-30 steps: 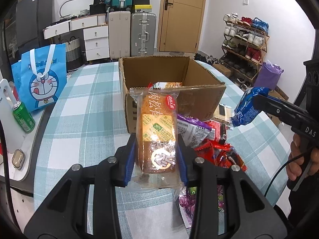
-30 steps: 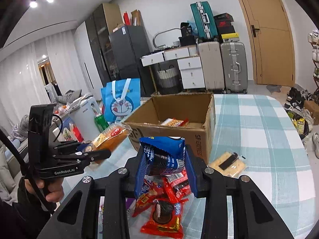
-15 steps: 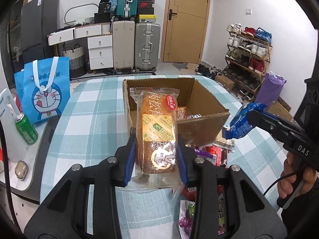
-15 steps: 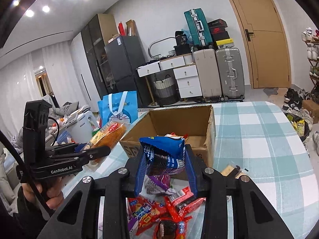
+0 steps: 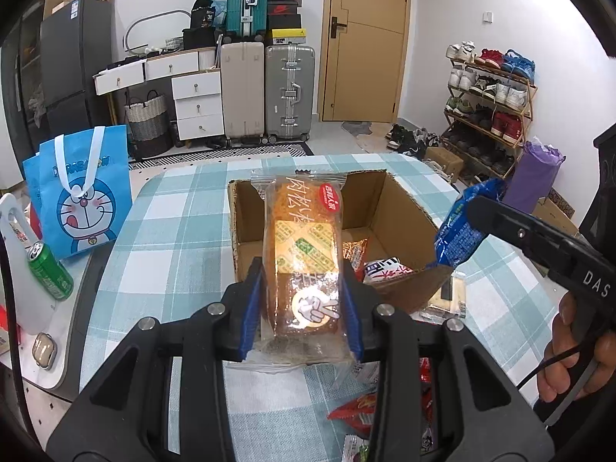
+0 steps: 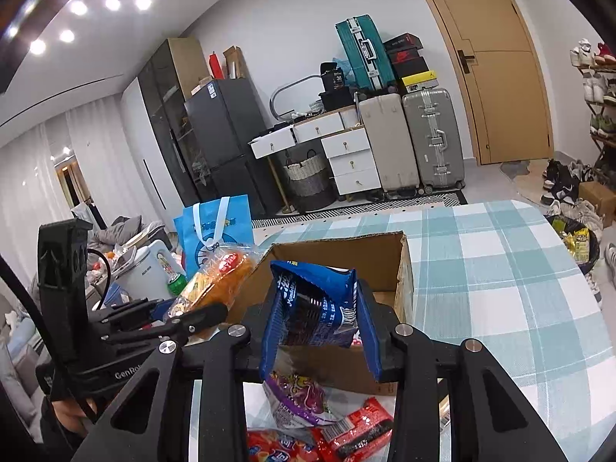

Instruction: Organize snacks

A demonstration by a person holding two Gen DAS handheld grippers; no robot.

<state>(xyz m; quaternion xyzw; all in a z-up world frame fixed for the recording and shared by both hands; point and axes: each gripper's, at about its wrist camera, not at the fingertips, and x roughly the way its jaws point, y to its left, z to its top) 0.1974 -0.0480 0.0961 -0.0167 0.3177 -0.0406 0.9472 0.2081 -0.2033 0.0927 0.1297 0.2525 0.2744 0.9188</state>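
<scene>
My left gripper (image 5: pixel 302 308) is shut on a clear-wrapped orange cake packet (image 5: pixel 302 254), held above the near wall of the open cardboard box (image 5: pixel 404 211). My right gripper (image 6: pixel 319 331) is shut on a blue snack packet (image 6: pixel 313 304), held just above the box's (image 6: pixel 404 269) near right edge; that packet also shows in the left wrist view (image 5: pixel 462 227). Two or three packets (image 5: pixel 381 269) lie inside the box. Red and purple snack packets (image 6: pixel 327 423) lie on the checked tablecloth (image 6: pixel 500 269) in front of the box.
A blue Doraemon bag (image 5: pixel 81 192) stands at the table's left, with a green can (image 5: pixel 50 269) and a white kettle (image 6: pixel 146 269) beside it. A flat tan packet (image 5: pixel 446 300) lies right of the box. Suitcases, drawers and a shoe rack stand beyond the table.
Both grippers have risen and moved forward toward the box with their packets. The box's inside now shows more fully and the loose snacks sit lower in view.
</scene>
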